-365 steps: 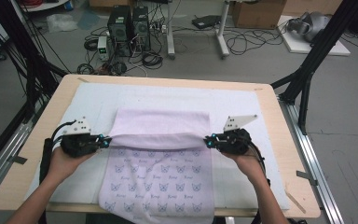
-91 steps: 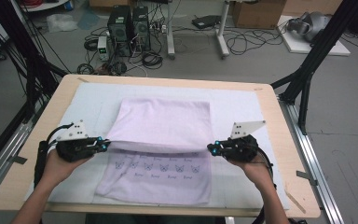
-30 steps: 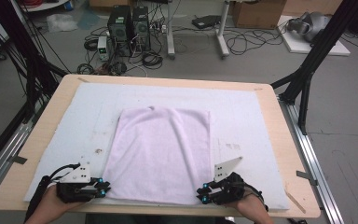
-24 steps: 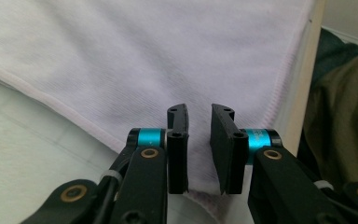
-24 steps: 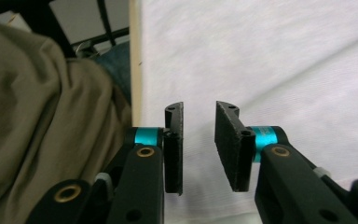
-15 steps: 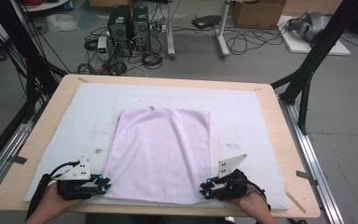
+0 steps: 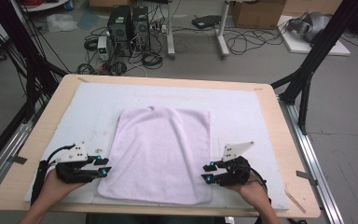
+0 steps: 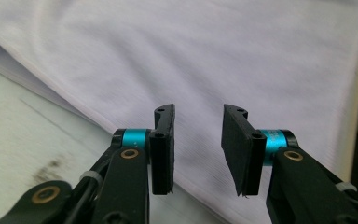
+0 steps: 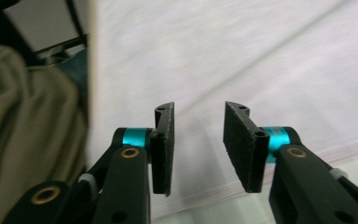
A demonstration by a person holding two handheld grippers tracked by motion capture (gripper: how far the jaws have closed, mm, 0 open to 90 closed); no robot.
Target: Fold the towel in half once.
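The pale lilac towel (image 7: 161, 154) lies folded flat on the white mat (image 7: 242, 112) that covers the wooden surface (image 7: 279, 135), near the person's edge. The left gripper (image 7: 106, 166) and the right gripper (image 7: 206, 171) sit at its two near corners; their jaws have just been opening and stand apart, nothing between them, probably to release the fold. The cloth looks soft, finely ribbed, smooth.

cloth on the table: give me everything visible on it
The cloth is pale lilac, soft and finely ribbed, folded into a flat, roughly rectangular stack, smooth on top. It lies on the white mat, near edge close to the person. The left gripper and right gripper flank its near corners, jaws just opened, nothing between them.
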